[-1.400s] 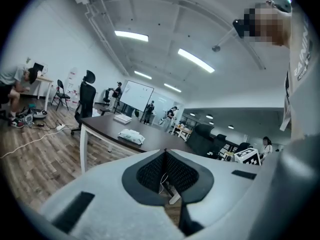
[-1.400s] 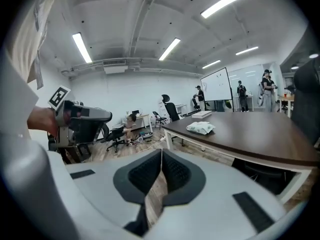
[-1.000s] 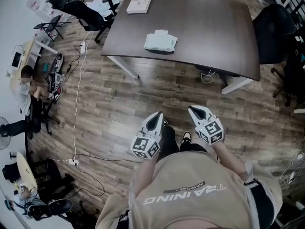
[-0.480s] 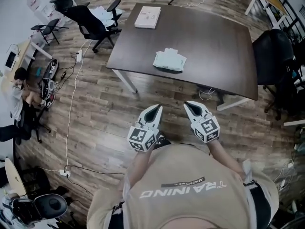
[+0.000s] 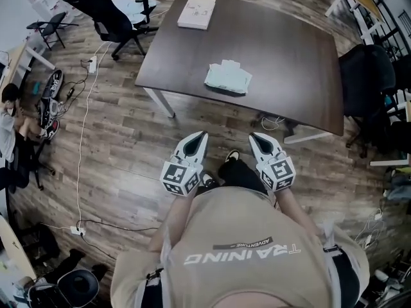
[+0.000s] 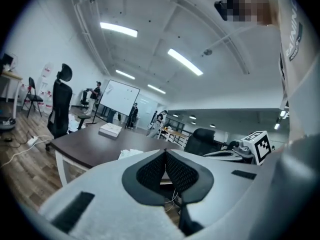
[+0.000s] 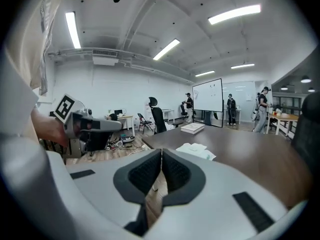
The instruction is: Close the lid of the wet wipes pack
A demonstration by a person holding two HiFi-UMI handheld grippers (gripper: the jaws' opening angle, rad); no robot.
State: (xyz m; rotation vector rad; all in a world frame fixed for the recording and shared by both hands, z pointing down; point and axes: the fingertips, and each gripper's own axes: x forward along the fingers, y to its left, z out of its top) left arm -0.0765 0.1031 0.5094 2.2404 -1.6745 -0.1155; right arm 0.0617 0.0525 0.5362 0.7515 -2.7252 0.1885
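Left gripper [image 5: 198,137] and right gripper [image 5: 257,138]: both sets of jaws are pressed together with nothing between them. They are held side by side close to the person's body, tips forward, over the wood floor [image 5: 128,127].

Dark table [image 5: 289,50]: it stands ahead of the person and well apart from both grippers. Black office chairs stand at its far left corner [image 5: 112,15] and its right end [image 5: 366,50].

White box [image 5: 196,13]: lies flat near the table's far left corner.

Wet wipes pack [image 5: 228,77]: lies near the table's near edge, its long axis roughly along that edge.

Governing relation: the pack lies straight ahead, about on the midline between the two grippers, so neither is clearly nearer. Both would have to go forward and over the table edge before either could reach the lid.

Views compared:
- The head view alone shows the layout and the gap between grippers and table, but the pack is too small there to tell how the lid stands.
- The left gripper view [image 6: 165,153] shows the jaw pads meeting, with the pack [image 6: 131,154] just above them and slightly left.
- The right gripper view [image 7: 161,152] shows the same closure, with the pack [image 7: 199,150] slightly right and in low profile. Pale, rumpled material rises from its top, which is probably the raised flap.
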